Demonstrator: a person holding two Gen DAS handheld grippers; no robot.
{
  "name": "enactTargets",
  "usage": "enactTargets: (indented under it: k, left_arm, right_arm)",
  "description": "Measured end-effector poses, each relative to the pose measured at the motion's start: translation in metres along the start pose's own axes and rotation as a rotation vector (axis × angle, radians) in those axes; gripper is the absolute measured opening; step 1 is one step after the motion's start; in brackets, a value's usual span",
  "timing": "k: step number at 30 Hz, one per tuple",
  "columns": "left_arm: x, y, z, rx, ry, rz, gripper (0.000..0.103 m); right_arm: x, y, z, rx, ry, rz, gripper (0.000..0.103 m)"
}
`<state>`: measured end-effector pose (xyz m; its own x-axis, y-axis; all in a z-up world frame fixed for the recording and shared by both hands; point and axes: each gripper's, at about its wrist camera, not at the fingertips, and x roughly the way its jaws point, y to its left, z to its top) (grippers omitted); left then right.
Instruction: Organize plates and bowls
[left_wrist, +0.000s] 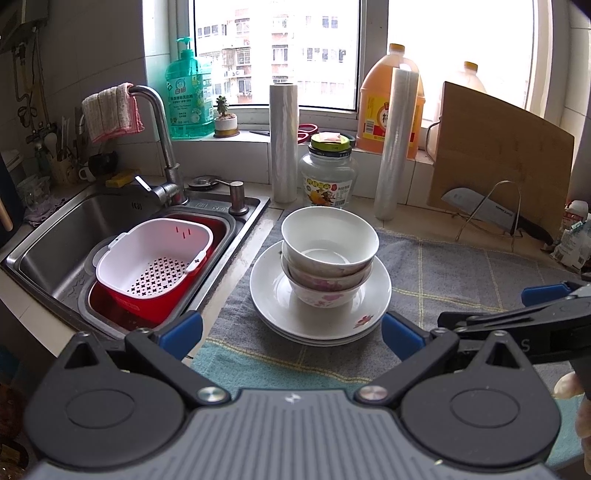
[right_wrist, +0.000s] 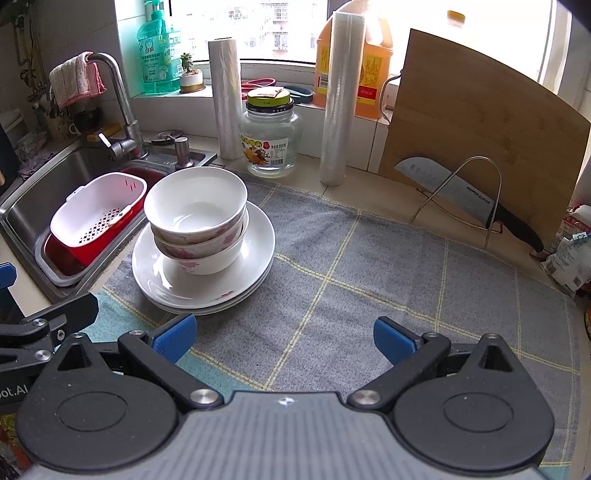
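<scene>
- My left gripper (left_wrist: 291, 334) is nearest me, its blue-padded fingers (left_wrist: 183, 328) spread wide with nothing between them, pointed at the dishes.
- My right gripper (right_wrist: 284, 339) is likewise wide open and holds nothing; it hangs over bare grey checked cloth (right_wrist: 369, 266), off to the right of the stack.
- Just beyond the left gripper's fingertips sits the stack of plates (left_wrist: 273, 295), white with a pink flower print, lying flat on the cloth.
- Nested bowls (left_wrist: 328, 243) stand upright on the top plate; I count three, the lower ones flowered.
- Left of the cloth is the steel sink (left_wrist: 48, 240), holding a white colander (left_wrist: 155, 258) set in a red tub (left_wrist: 122, 306).
- Behind the dishes stand a glass jar (left_wrist: 328, 177) and two upright rolls of plastic film (left_wrist: 283, 144).
- Far right, a wooden cutting board (right_wrist: 480, 122) leans on the wall with a knife (right_wrist: 465, 195) in a wire stand before it.
</scene>
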<state>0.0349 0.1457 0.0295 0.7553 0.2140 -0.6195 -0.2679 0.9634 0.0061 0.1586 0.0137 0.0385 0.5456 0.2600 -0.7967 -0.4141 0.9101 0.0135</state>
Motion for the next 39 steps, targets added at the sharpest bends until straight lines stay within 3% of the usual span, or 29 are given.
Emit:
enactTargets:
  k: [39]
  left_arm:
    - [-0.0097, 0.0053, -0.0007, -0.021, -0.002, -0.001, 0.102]
  right_arm:
    - [-0.0100, 0.0065, -0.0011, -0.015, -0.028, -0.010, 0.103]
